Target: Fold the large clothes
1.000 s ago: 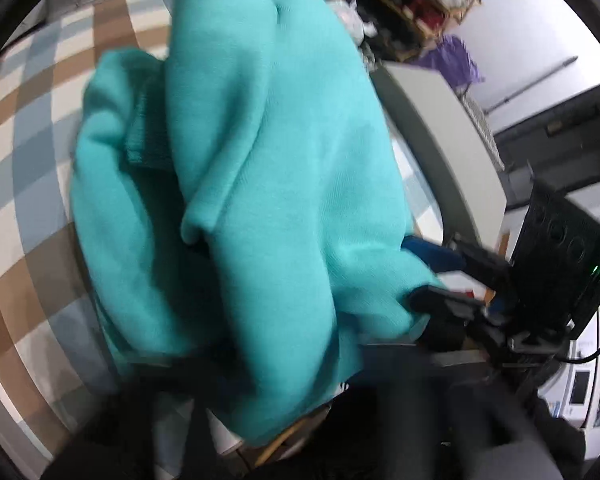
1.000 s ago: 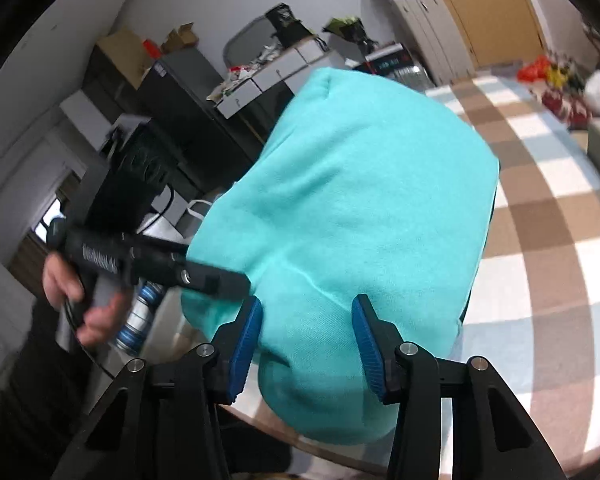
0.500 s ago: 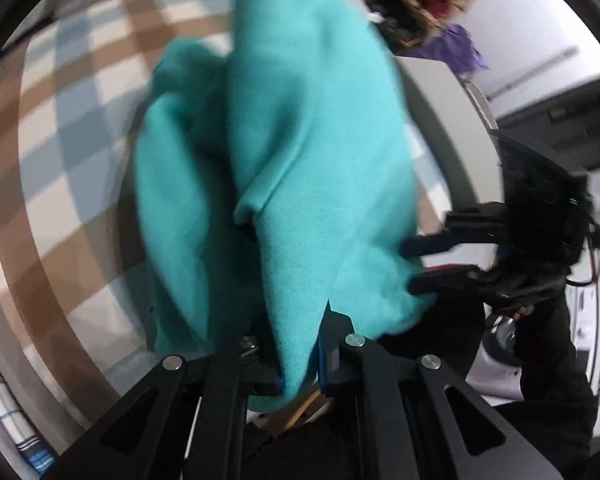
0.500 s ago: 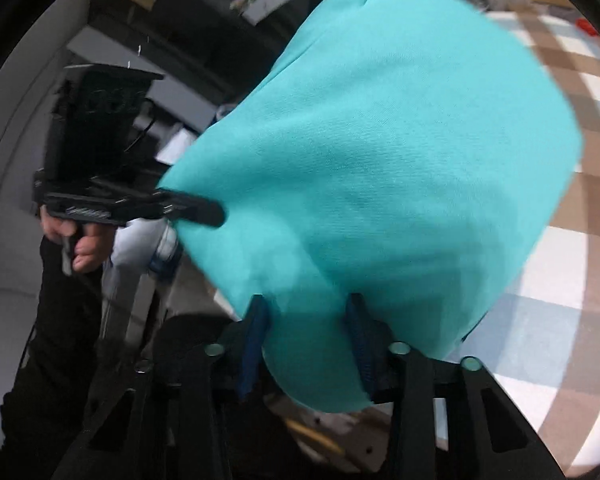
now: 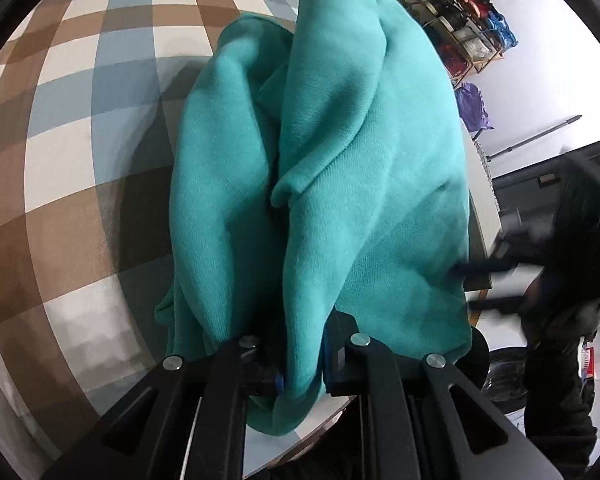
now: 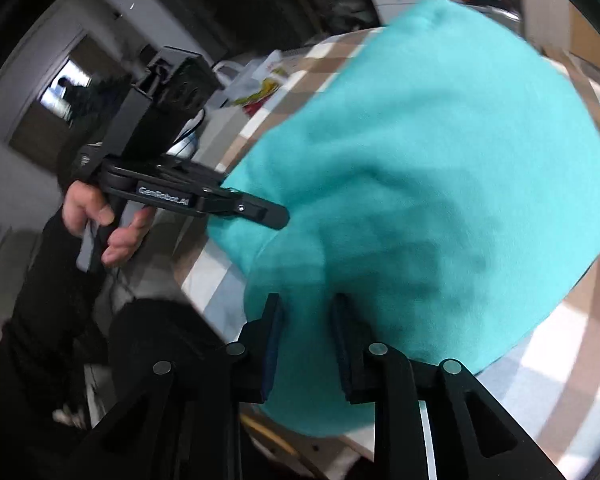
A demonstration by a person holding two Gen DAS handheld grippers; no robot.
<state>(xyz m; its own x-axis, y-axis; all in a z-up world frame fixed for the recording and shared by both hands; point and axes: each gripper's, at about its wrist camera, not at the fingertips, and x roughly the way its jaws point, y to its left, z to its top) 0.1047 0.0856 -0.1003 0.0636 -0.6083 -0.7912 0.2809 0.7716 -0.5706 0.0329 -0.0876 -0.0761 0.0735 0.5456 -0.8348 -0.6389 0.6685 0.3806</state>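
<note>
The sweater [image 5: 360, 160], a teal knit, lies bunched on the checked table [image 5: 80, 120], filling the middle of the left wrist view from the top edge down to the bottom centre. Its long axis runs straight away from the left gripper [image 5: 300, 356], up the frame. Its near hem hangs over the table edge [image 5: 332, 412] at the bottom.

The left gripper is pinched narrow on a fold of that near hem, cloth squeezed between its pads. The right gripper [image 6: 306, 344] sits at the bottom centre of its own view with a lump of the same hem between its jaws, which are closing; the pads look to be touching cloth on both sides. In that view the left gripper [image 6: 276, 216] comes in from the left, held by a hand [image 6: 100, 220], its tip on the sweater's left edge. So both claws are at the same near end, close together, neither clearly nearer.

I judge the next move carries this end up the frame, over the rest of the sweater. Bare table is open to the left and beyond; to the right the table edge is close, with a shelf [image 5: 460, 20] and a wall past it.
</note>
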